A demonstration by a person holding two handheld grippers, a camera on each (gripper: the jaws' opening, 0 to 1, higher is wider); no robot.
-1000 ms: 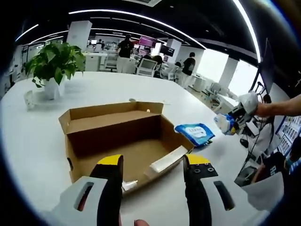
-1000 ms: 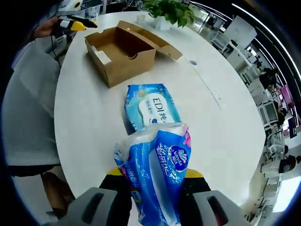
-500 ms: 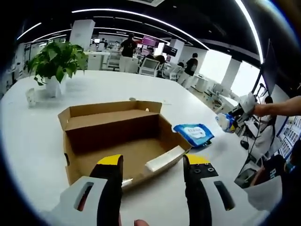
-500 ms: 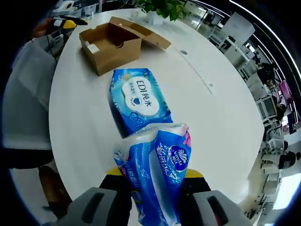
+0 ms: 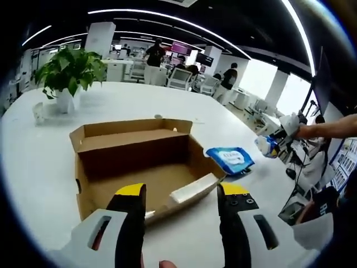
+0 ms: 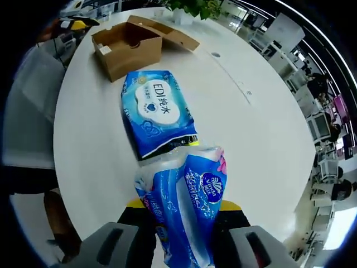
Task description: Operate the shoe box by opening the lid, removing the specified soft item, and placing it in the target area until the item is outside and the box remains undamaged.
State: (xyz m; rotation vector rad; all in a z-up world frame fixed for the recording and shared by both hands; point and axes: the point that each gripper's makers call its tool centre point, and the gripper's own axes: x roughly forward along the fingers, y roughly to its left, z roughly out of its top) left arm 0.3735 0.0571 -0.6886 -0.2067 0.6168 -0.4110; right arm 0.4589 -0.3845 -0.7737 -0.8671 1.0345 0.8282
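Shoe box (image 5: pixel 139 162) open, emptied; right gripper (image 6: pixel 181 215) clamping tissue pack (image 6: pixel 187 206), placing pending; left gripper (image 5: pixel 181 195) gaping empty.

Open-plan office

A big round white bench (image 5: pixel 33 167) with a potted plant (image 5: pixel 67 75) on it stands in a wide room under long curved ceiling lights (image 5: pixel 167 17). Behind it are desks (image 5: pixel 120 70), office chairs (image 5: pixel 178 79), wall screens (image 5: pixel 181 49), white pillars (image 5: pixel 100 40), bright windows (image 5: pixel 259 78), and people (image 5: pixel 153 58) standing about.
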